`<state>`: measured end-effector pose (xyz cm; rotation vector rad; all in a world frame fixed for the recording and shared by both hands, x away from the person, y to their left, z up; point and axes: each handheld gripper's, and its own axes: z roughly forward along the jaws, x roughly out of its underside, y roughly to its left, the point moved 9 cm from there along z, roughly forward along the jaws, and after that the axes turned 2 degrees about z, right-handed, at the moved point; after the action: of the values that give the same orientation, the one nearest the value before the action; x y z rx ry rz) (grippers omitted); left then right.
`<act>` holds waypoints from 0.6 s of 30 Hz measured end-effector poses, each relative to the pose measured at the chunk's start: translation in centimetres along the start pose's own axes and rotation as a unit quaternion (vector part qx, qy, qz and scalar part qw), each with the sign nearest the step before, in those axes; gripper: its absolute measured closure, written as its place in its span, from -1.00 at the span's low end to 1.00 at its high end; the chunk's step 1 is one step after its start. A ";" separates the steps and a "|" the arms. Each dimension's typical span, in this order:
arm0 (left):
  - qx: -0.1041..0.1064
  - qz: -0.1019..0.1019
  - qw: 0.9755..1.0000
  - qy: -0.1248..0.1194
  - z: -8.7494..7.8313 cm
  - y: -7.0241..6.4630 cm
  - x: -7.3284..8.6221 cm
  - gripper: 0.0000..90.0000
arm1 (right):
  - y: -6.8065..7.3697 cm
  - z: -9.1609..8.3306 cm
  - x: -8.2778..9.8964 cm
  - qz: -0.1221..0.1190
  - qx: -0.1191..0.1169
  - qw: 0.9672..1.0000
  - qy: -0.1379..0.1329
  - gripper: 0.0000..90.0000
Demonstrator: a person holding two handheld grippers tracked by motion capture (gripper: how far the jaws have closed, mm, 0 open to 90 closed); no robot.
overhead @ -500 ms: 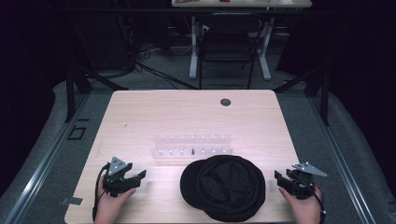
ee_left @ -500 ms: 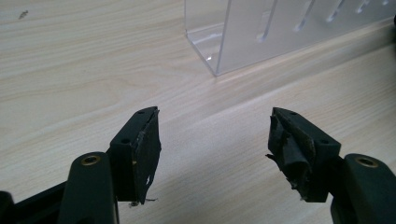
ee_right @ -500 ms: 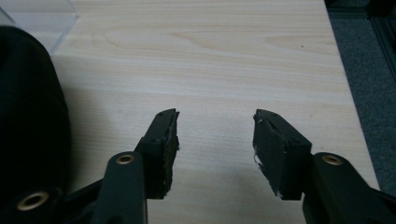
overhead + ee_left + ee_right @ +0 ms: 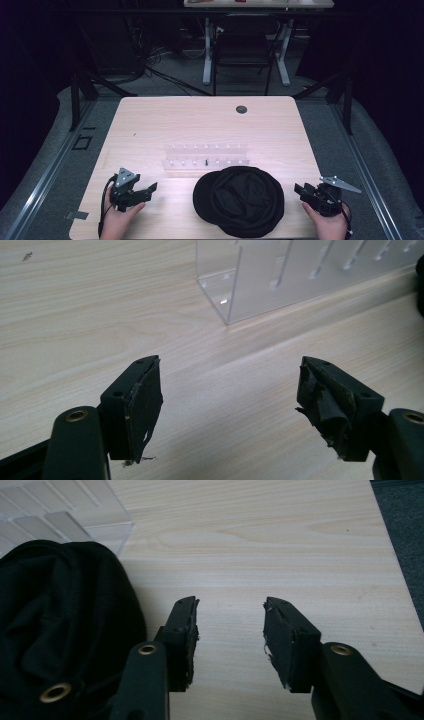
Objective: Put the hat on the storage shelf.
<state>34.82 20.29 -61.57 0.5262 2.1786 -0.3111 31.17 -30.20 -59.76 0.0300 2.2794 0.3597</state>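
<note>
Since the earlier frame we see almost nothing shifted: both hands sit at the near corners of the desk (image 4: pixel 150 125) as before, and the black cap (image 4: pixel 240 200) lies where it lay.

The black cap rests on the near edge of the desk, between our two hands and a little closer to the right one. Its round crown is crumpled and its brim points toward the left. In the right gripper view the cap (image 4: pixel 60 625) spreads over the lower left, and its cloth lies just beside the left jaw without being between the jaws.

Just behind the cap stands a clear plastic rack (image 4: pixel 206 156), a long low holder with rows of small pegs; the cap's far edge comes close to it, though we cannot tell whether they touch. In the left gripper view the rack's corner (image 4: pixel 260 285) rises ahead of the jaws, well apart from them.

Our right claw (image 4: pixel 301 190) hovers at the desk's near right corner, its jaws spread wide with only bare wood between them. Our left claw (image 4: pixel 149 190) rests at the near left, pointing toward the cap, jaws likewise parted and holding nothing.

Farther out, a small dark round hole (image 4: pixel 241 109) sits near the desk's far edge.
</note>
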 end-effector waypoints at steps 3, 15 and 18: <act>0.003 0.002 1.000 0.004 -0.1 -0.1 0.1 -0.35 | 0.6 -0.4 -0.3 -0.014 0.002 1.000 0.018 0.19; 0.009 0.010 1.000 0.007 0.0 -0.6 0.2 -0.34 | 2.9 -2.0 -1.3 -0.019 -0.027 0.992 0.121 0.24; 0.009 0.008 1.000 0.009 0.1 -0.7 0.3 -0.31 | 3.2 -2.3 -1.7 -0.012 -0.037 0.991 0.129 0.28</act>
<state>34.40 19.74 -61.87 0.5597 2.1898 -0.3187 30.35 -27.89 -56.21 -0.0862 2.5167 0.4582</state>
